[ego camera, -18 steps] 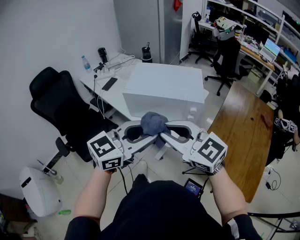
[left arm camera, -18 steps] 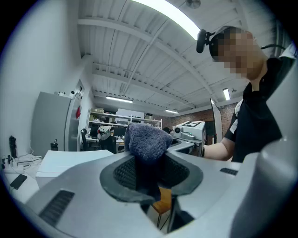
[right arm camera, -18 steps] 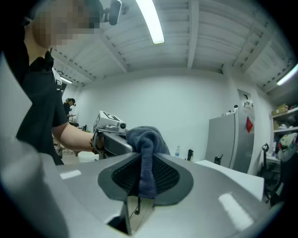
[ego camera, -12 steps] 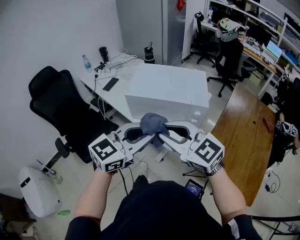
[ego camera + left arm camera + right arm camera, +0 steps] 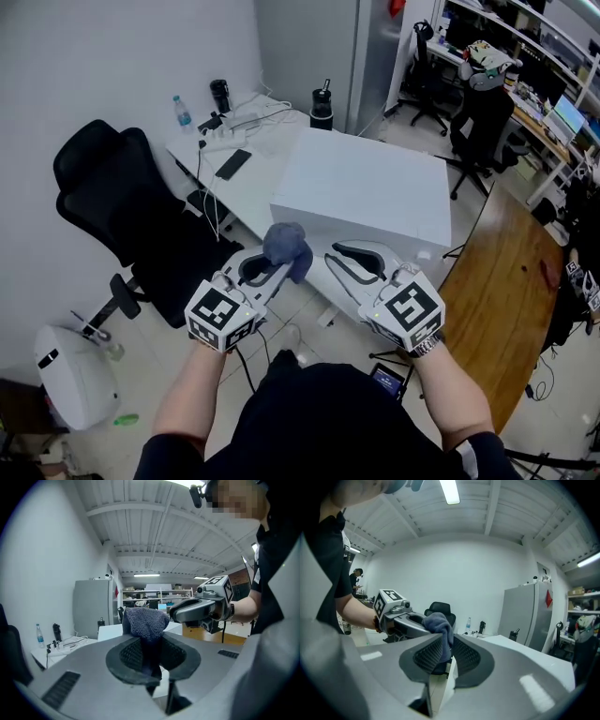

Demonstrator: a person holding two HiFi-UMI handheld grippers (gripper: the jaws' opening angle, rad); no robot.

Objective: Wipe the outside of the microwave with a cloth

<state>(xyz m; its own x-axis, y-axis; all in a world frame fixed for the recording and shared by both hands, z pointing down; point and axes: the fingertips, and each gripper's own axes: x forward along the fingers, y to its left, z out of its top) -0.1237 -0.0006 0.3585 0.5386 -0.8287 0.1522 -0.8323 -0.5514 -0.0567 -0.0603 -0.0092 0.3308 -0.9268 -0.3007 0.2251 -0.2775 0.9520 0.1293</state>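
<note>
1. The left gripper (image 5: 279, 269) is clamped on the cloth (image 5: 286, 246), which bunches above its jaws.
2. The right gripper (image 5: 339, 255) stands narrowly parted and empty (the cloth only shows beyond its gap).
3. The microwave (image 5: 366, 187) sits near, ahead. Recommended: keep the grip firm and press the cloth flat.

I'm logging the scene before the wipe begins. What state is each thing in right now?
Blue-grey terry cloth: bunched, clamped in the left tool.
Left tool: shut on the cloth, held in the air.
Right tool: empty, jaws slightly apart, clear of the cloth.
White box-shaped microwave: standing on the white desk, untouched, door looks closed.
Black office chair: empty.
Clear water bottle: upright.
</note>
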